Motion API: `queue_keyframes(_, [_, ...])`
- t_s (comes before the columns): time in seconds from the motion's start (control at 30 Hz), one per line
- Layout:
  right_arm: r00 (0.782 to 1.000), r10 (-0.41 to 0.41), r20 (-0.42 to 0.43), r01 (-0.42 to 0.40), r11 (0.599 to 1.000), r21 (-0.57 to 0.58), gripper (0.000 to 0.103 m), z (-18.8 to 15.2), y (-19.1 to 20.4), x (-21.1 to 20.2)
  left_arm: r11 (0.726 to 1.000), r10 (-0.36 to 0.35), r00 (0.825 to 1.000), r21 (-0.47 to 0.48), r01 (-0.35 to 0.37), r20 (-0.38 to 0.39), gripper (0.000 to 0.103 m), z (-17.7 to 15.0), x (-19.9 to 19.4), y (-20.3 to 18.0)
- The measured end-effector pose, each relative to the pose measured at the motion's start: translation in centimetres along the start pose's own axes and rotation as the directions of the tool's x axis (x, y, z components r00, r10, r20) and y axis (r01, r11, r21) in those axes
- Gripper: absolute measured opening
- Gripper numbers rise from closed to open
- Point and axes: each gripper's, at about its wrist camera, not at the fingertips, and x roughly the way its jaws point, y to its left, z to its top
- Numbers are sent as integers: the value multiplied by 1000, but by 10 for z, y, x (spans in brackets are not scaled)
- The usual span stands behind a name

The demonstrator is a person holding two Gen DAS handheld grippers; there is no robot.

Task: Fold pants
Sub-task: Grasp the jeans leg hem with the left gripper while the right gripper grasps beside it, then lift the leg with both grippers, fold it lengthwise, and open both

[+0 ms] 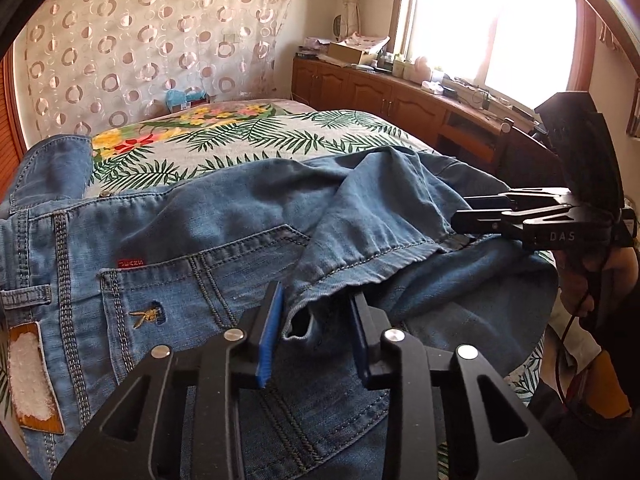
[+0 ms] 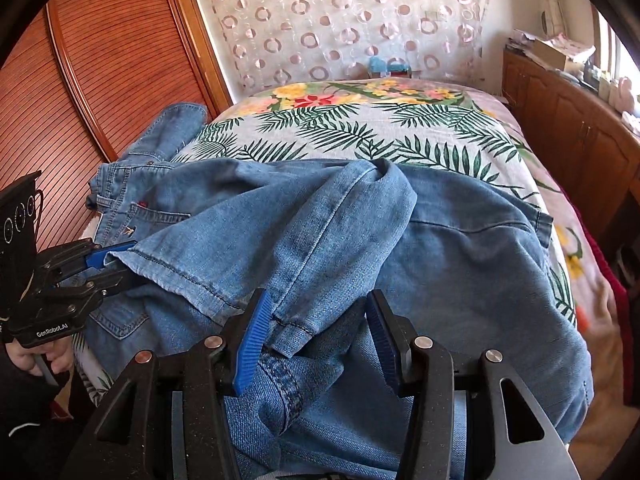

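Observation:
Blue denim pants (image 1: 224,240) lie across a bed, waistband and back pocket to the left, legs doubled over toward the waist. They also show in the right wrist view (image 2: 460,248). My left gripper (image 1: 316,320) is open, its jaws standing on either side of a leg hem corner (image 1: 304,316) without pinching it. My right gripper (image 2: 316,332) is open too, with the other hem corner (image 2: 292,332) lying loose between its jaws. Each gripper shows in the other's view: the right gripper (image 1: 464,210) at the hem's right end, the left gripper (image 2: 116,264) at its left end.
The bed has a leaf and flower bedspread (image 2: 360,132). A wooden wardrobe (image 2: 100,60) stands at the left, a low wooden cabinet (image 1: 380,88) with clutter under a bright window at the right. A circle-patterned curtain (image 1: 140,40) hangs behind the bed.

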Motion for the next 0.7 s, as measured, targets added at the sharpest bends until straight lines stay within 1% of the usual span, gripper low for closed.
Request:
queue_keyframes(0.03, [1000, 3, 2, -3, 1000, 1, 51, 1, -2, 2, 1000, 0, 1000, 4, 0, 3, 25, 1, -1, -1])
queue_keyframes(0.1, [1000, 13, 7, -13, 1000, 1, 51, 3, -3, 3, 1000, 2, 1000, 10, -2, 12, 16, 3, -2, -2])
queue_keyframes(0.13, [1000, 14, 10, -14, 1000, -1, 49, 3, -3, 2, 1000, 1, 1000, 13, -1, 15, 15, 3, -3, -3])
queue_keyframes(0.17, [1000, 16, 17, -16, 1000, -4, 43, 2, -3, 2, 1000, -1, 1000, 16, 0, 18, 12, 4, -3, -3])
queue_keyframes(0.2, [1000, 18, 21, -18, 1000, -9, 29, 2, -3, 1, 1000, -3, 1000, 18, 3, 23, 9, 4, -5, -4])
queue_keyframes(0.23, [1000, 17, 23, -17, 1000, -16, 21, 4, -3, -1, 1000, -3, 1000, 18, 2, 29, 9, 4, -7, -4])
queue_keyframes(0.27, [999, 17, 29, -16, 1000, -21, 16, 1, -2, 0, 1000, -2, 999, 19, 1, 35, 8, 5, -9, -4])
queue_keyframes(0.3, [999, 22, 34, -21, 999, -28, 9, 0, -2, -2, 1000, -2, 999, 20, 1, 46, 7, 5, -13, -5])
queue_keyframes(0.43, [996, 35, 76, -31, 998, -46, 5, 3, -1, -12, 1000, -10, 995, 26, 8, 97, 7, 10, -34, -9])
queue_keyframes(0.6, [989, 50, 141, -38, 996, -85, 4, 10, 8, -34, 999, -13, 986, 41, 6, 168, 6, 19, -68, -14])
queue_keyframes(0.7, [982, 47, 183, -26, 993, -112, 5, 15, 14, -48, 999, -16, 979, 49, 6, 204, 6, 22, -86, -16])
